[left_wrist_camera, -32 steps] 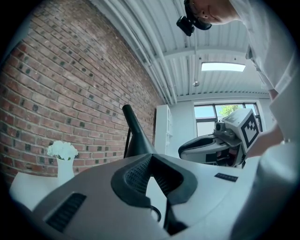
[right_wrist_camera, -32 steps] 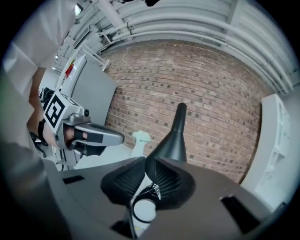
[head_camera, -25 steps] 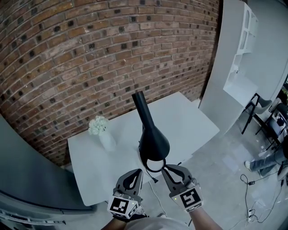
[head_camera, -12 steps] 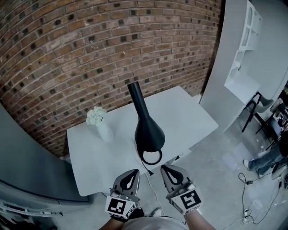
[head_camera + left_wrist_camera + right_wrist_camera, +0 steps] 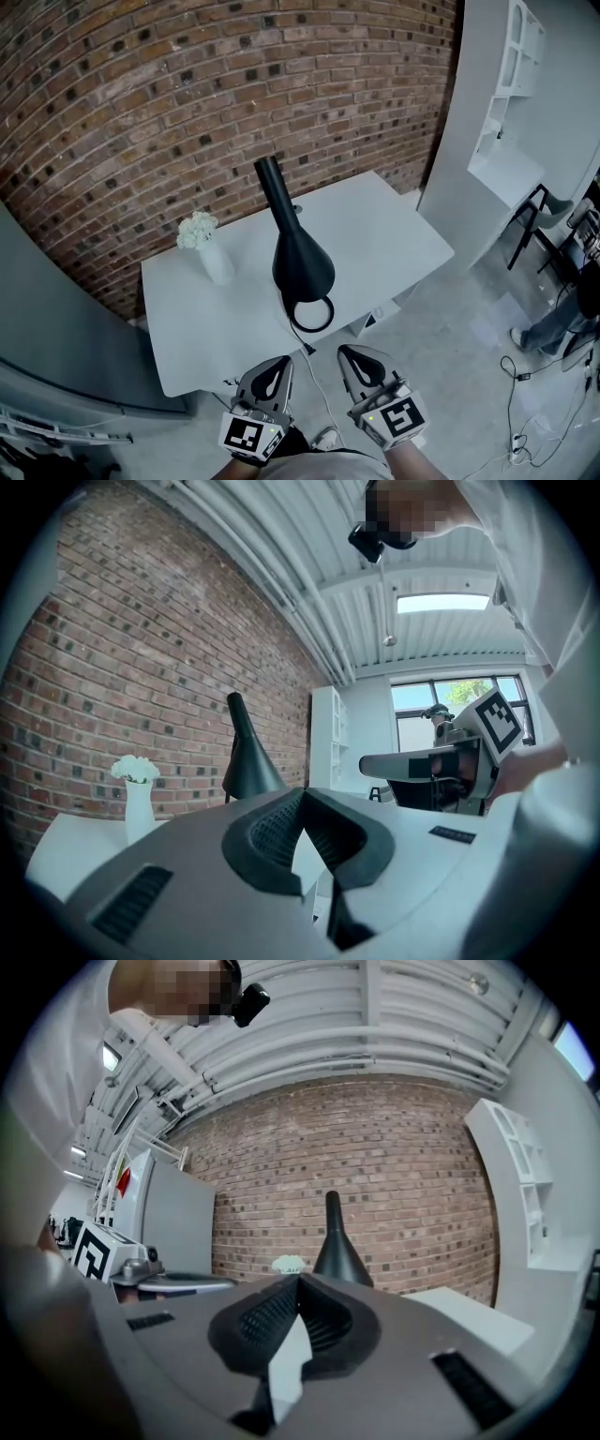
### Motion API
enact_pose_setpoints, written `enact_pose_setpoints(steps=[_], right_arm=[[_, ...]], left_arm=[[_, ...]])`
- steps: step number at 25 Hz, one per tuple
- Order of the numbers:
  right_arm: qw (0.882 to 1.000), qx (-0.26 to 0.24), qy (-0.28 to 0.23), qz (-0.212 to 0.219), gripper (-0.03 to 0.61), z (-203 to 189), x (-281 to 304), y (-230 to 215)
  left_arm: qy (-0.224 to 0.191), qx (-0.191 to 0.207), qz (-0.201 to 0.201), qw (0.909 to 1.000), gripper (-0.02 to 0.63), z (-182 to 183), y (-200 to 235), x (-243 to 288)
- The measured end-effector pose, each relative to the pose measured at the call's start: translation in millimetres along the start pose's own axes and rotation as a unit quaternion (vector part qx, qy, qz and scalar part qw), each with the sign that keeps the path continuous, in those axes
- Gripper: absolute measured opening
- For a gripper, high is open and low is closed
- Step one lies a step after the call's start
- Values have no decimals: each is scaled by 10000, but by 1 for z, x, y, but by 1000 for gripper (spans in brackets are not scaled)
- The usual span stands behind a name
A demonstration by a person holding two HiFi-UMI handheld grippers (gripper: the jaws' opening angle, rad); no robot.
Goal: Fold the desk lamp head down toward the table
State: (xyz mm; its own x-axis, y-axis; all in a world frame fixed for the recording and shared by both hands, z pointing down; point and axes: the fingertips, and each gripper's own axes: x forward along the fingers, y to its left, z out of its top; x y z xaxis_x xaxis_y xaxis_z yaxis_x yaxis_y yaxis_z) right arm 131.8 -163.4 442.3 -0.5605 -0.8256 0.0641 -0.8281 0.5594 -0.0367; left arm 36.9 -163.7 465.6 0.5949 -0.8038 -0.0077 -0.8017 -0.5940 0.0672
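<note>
Table (image 5: pixel 394 244) white, against brick wall (image 5: pixel 141 94); lamp (image 5: pixel 302 262), vase (image 5: pixel 217 268) atop.

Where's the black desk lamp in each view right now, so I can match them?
Head view: desk lamp at centre, on the white table.
Left gripper view: lamp left of centre.
Right gripper view: lamp just right of centre.
Shared landmark: vase of white flowers, left of the lamp in all three.

We face a red brick wall (image 5: pixel 141 112) filling the upper left, with a white surface (image 5: pixel 394 234) at centre. Pale grey floor (image 5: pixel 469 375) lies lower right, a white shelf unit (image 5: pixel 506 141) stands upper right, and a bright window (image 5: pixel 417 710) shows in the left gripper view.
</note>
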Motion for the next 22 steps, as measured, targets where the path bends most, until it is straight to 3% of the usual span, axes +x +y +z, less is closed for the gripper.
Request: enact_pose_setpoints(steps=[12, 22], right_arm=[[9984, 19, -346, 458, 17, 10, 6, 23], [9994, 18, -224, 270, 17, 7, -2, 19]], left_arm=[[16, 109, 395, 9992, 8, -2, 9, -25], [8, 112, 314, 9994, 8, -1, 4, -25]])
